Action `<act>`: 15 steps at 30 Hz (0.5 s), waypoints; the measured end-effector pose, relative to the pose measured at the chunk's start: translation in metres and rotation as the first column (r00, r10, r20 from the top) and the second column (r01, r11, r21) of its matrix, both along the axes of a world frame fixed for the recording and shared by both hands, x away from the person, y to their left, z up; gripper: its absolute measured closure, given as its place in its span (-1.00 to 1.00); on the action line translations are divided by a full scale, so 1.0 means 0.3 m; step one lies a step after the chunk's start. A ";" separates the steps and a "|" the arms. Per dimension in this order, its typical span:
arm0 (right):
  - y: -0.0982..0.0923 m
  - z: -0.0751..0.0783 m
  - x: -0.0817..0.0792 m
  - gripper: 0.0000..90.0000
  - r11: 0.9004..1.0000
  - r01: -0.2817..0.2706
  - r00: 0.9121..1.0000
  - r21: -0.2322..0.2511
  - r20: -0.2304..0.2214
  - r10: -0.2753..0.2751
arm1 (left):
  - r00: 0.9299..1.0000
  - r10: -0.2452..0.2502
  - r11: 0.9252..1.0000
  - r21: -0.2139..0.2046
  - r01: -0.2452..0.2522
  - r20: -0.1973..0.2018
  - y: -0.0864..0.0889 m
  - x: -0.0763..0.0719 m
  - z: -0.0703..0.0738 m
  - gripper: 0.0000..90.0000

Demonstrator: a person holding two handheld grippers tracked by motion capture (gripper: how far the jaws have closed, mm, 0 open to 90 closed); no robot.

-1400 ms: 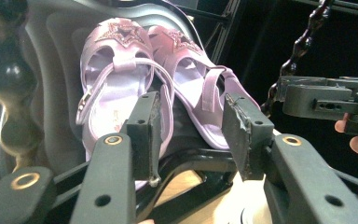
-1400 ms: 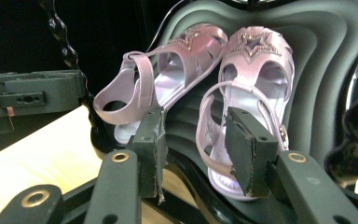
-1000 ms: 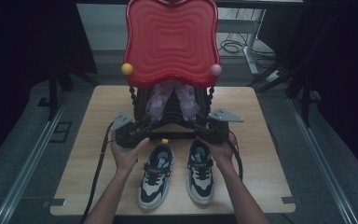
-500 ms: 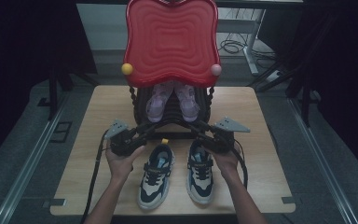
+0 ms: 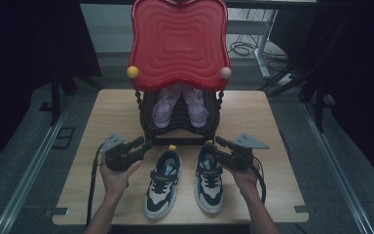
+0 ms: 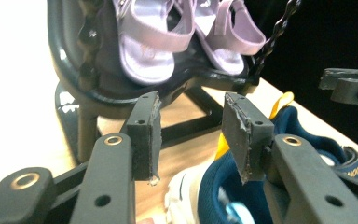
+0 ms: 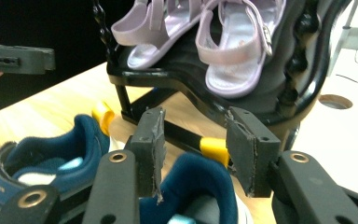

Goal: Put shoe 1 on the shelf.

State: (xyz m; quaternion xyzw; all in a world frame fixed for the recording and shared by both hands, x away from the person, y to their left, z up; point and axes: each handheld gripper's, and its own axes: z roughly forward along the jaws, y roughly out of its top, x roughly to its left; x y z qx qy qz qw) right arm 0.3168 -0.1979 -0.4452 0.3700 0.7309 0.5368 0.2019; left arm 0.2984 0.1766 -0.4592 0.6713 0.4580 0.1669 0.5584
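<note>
A: Where are the 2 sneakers?

B: Side by side on the desk [image 5: 112, 122], heels toward the black rack [image 5: 148, 124]. The left sneaker [image 5: 161, 183] sits just beside the left claw [image 5: 140, 143], the right sneaker [image 5: 209, 179] just beside the right claw [image 5: 213, 143].

A: Are the claws gripping?

B: No. Both stand apart, nothing pinched; each hovers above its sneaker's heel. 2 lilac sandals [image 5: 180, 105] rest on the rack.

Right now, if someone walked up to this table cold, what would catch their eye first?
Probably the big red wavy panel rising at the table's far edge, above a black rack holding lilac sandals. Nearer the person, a pair of navy-and-white sneakers sits on the wooden table, with the left gripper and right gripper open at their heels.
</note>
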 end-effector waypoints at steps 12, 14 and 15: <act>-0.079 -0.034 -0.048 0.26 1.000 0.001 1.000 -0.015 -0.016 -0.001 | 0.999 -0.009 0.998 0.067 0.011 -0.035 0.055 -0.062 -0.036 0.28; -0.094 -0.040 -0.055 0.26 1.000 0.004 1.000 -0.019 -0.018 -0.005 | 0.999 -0.010 0.997 0.082 0.013 -0.044 0.067 -0.070 -0.042 0.27; -0.103 -0.044 -0.058 0.26 1.000 0.005 1.000 -0.022 -0.020 -0.006 | 0.999 -0.011 0.995 0.094 0.015 -0.047 0.073 -0.074 -0.044 0.27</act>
